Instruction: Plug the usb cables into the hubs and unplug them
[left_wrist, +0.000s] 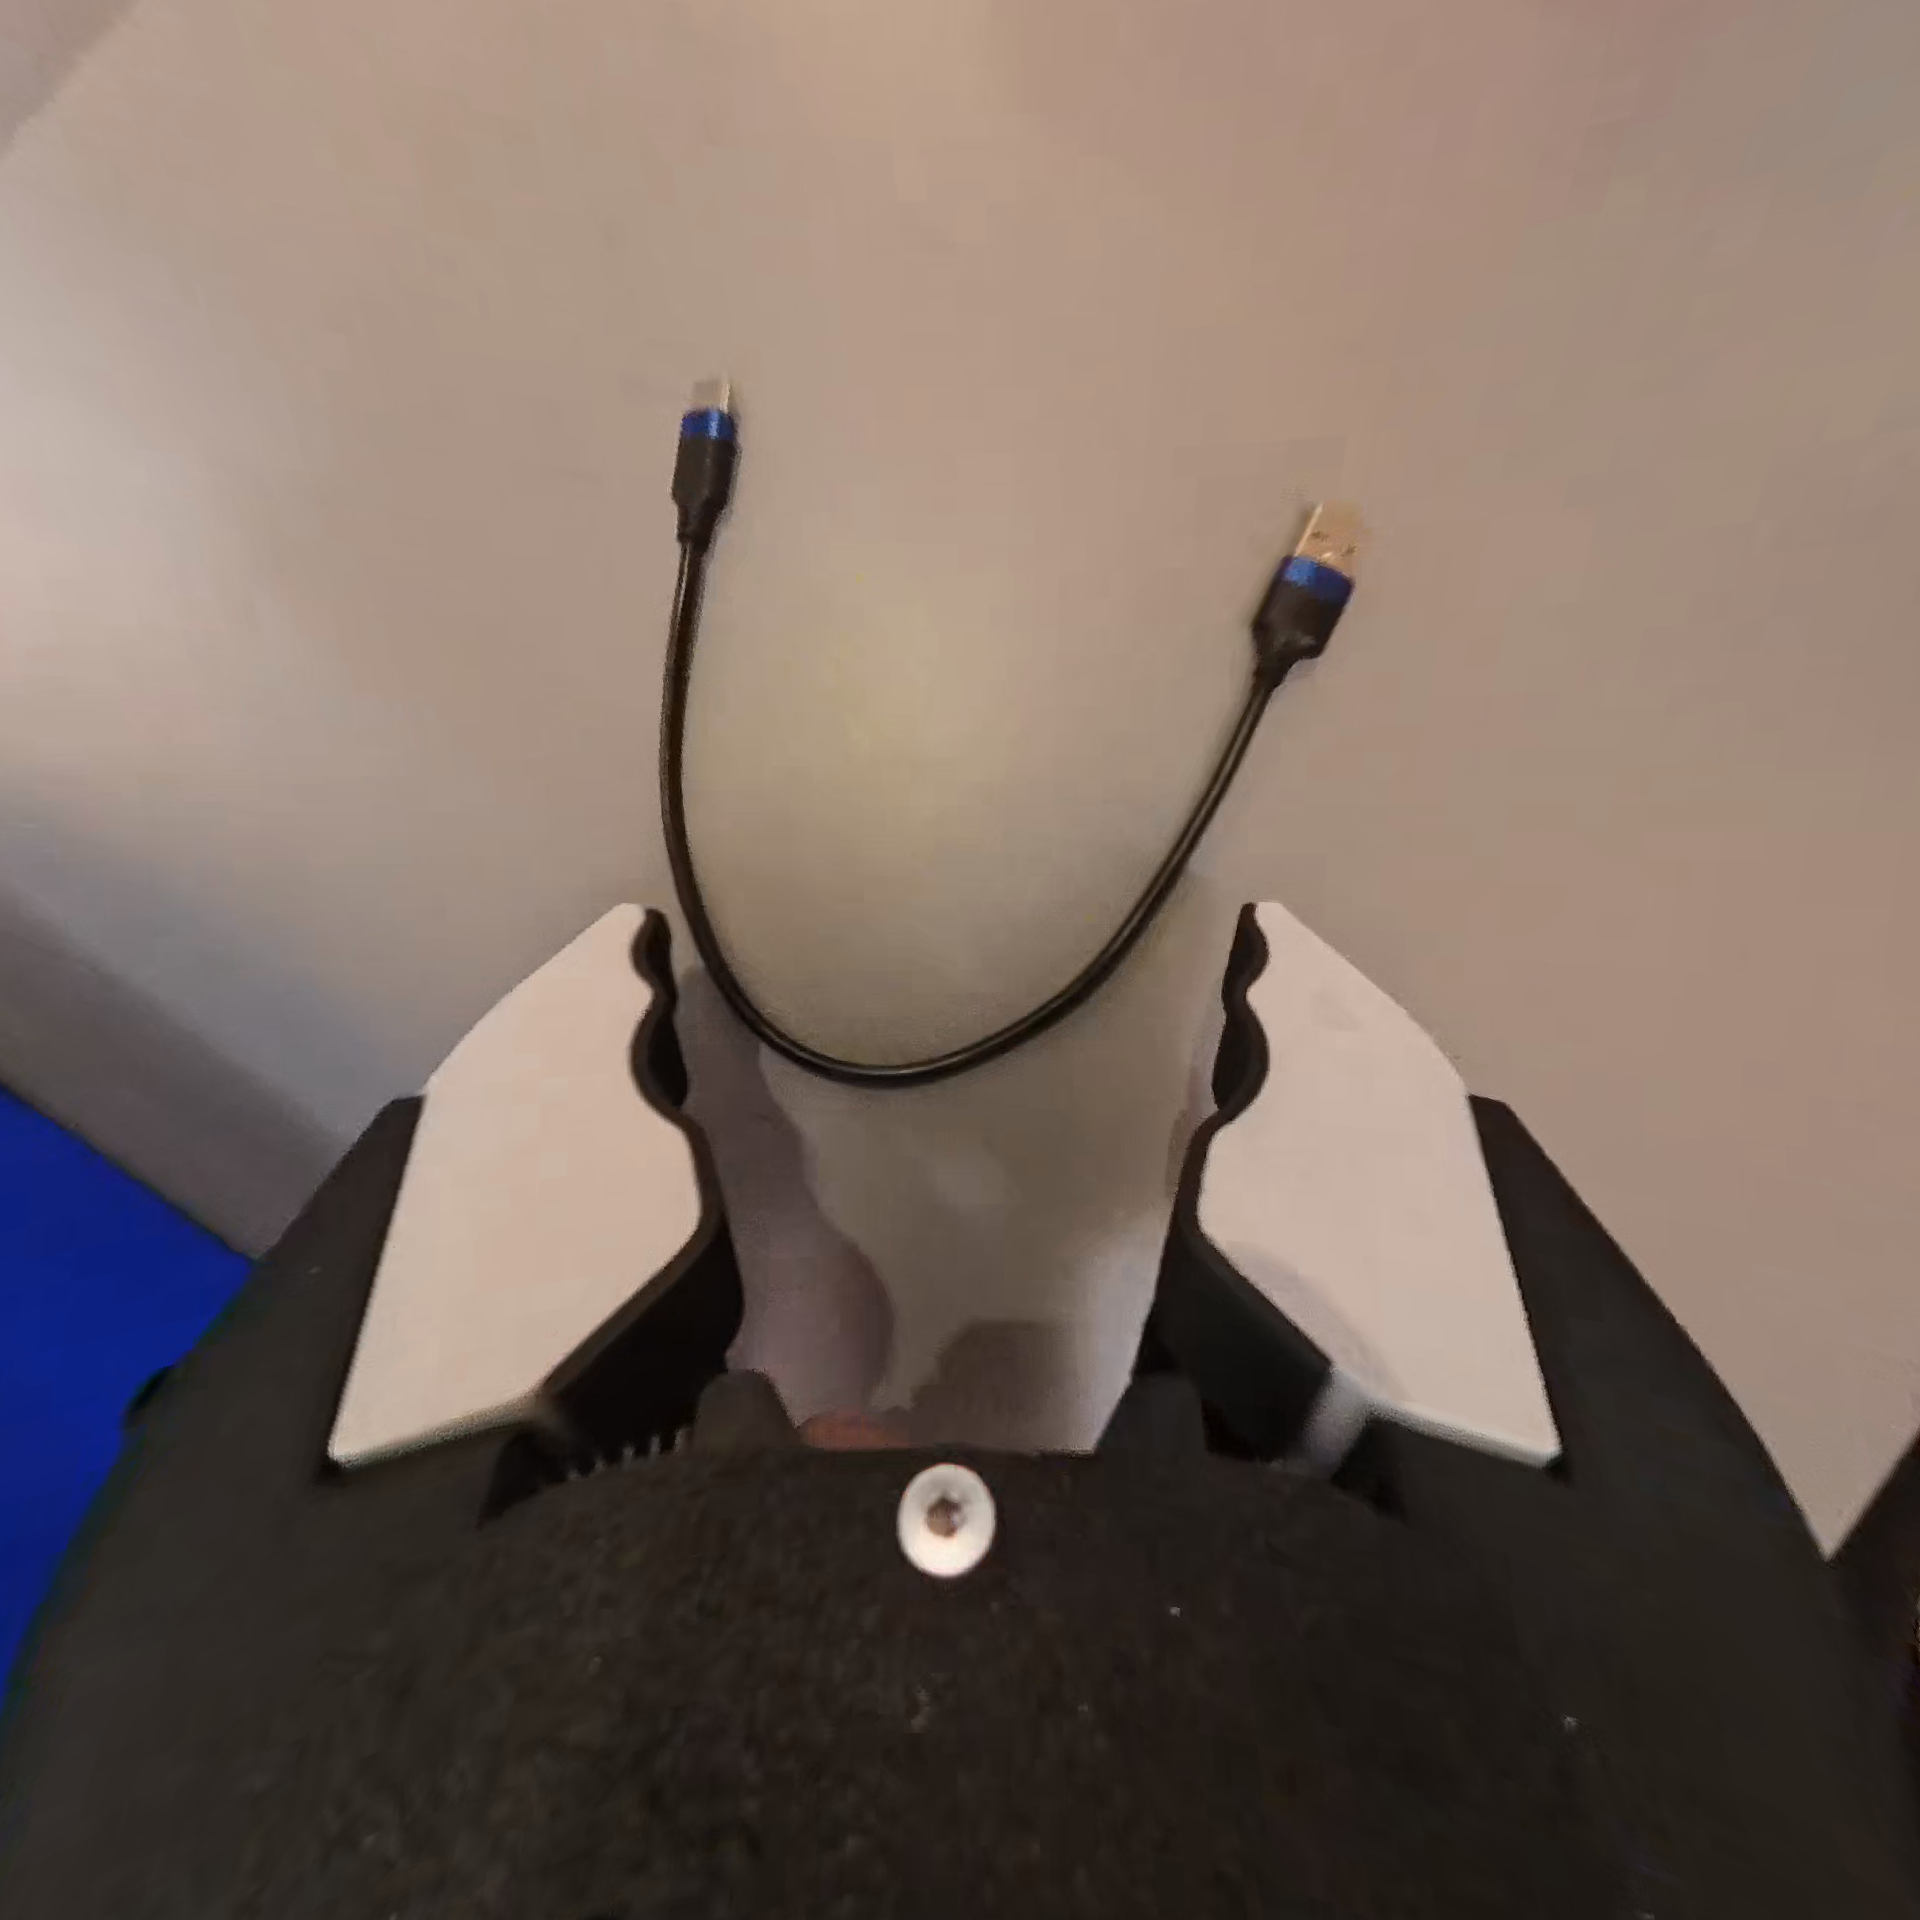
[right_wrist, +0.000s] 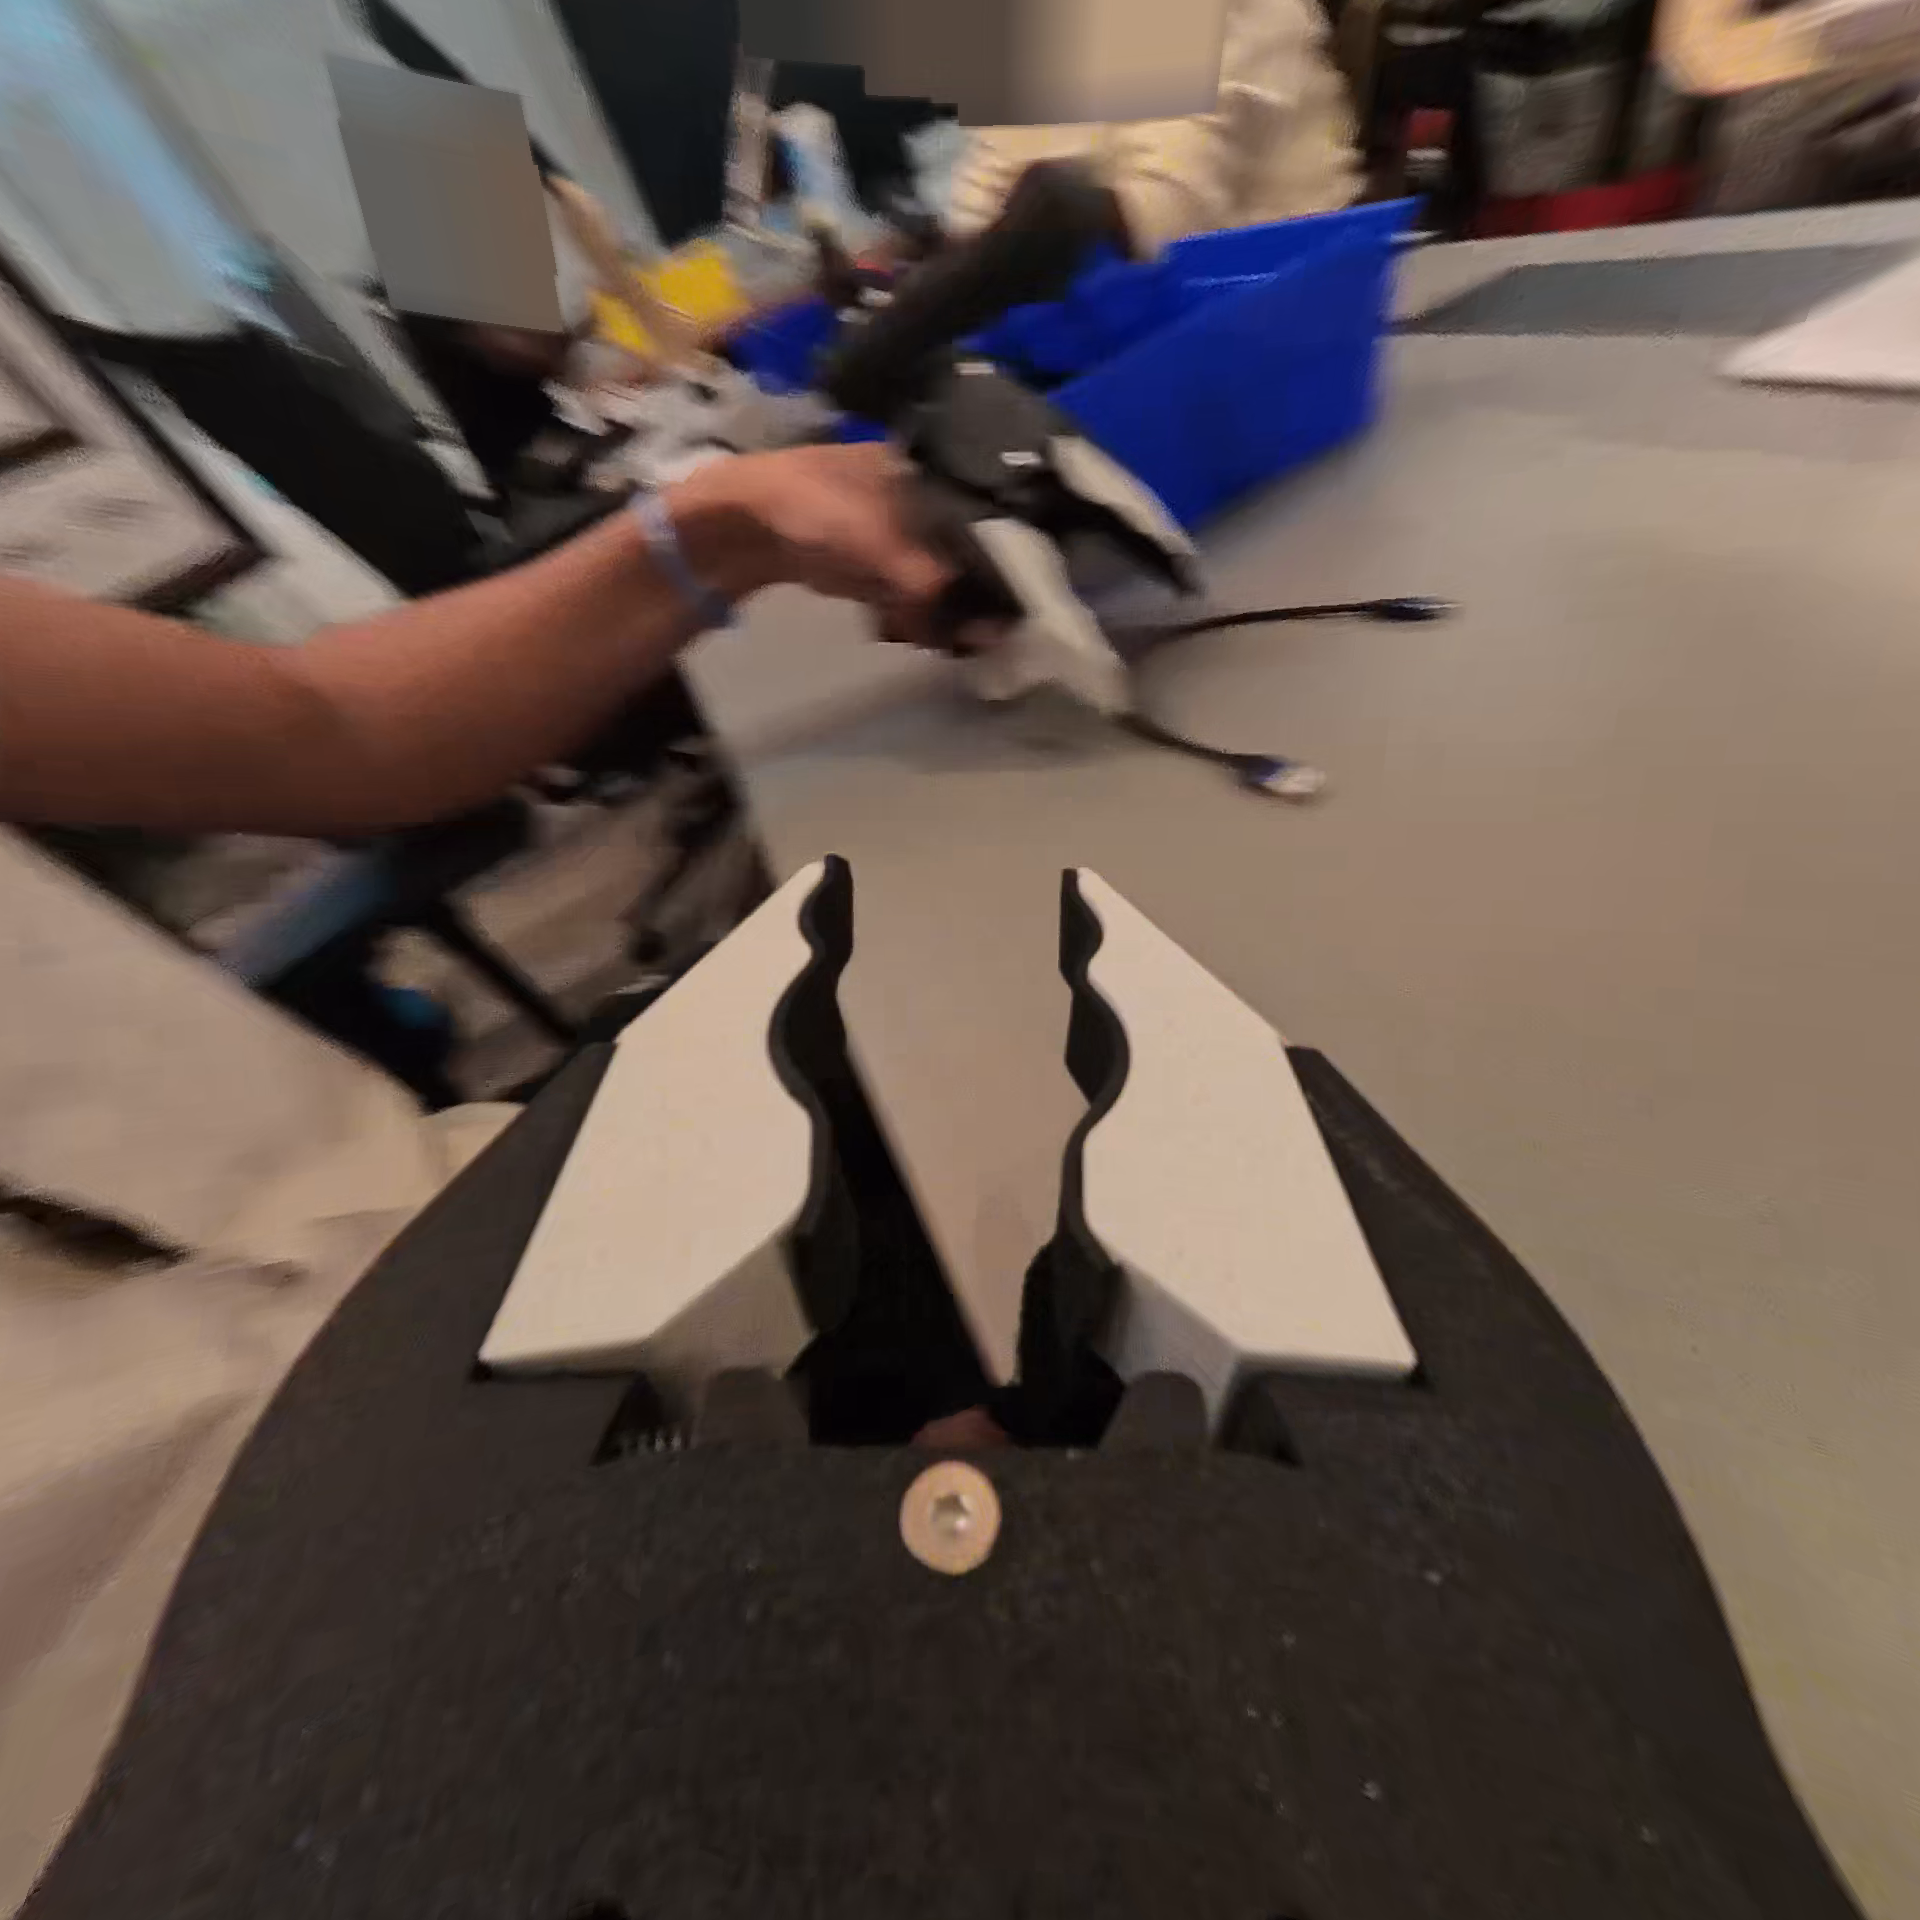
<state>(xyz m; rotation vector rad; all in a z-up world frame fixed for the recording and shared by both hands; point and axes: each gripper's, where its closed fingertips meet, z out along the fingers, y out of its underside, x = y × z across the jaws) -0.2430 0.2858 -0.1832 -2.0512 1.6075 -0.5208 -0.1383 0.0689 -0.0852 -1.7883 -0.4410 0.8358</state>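
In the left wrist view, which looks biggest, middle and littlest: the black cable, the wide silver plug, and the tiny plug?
1. black cable, a long U across the table
2. wide silver plug
3. tiny plug

The tiny plug lies farther from the camera, so the gap between the plugs is unsure.

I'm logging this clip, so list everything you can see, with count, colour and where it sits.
cable: one, black with blue-ringed plugs, lying in a U on the table, bend between the left fingers.
table: one, grey, under both grippers.
bin: one, blue, far side of the table.
paper: one white sheet, far right.
left gripper: one, black and white, open over the cable's bend.
right gripper: one, open, holding nothing.
hand: one, holding the left gripper.
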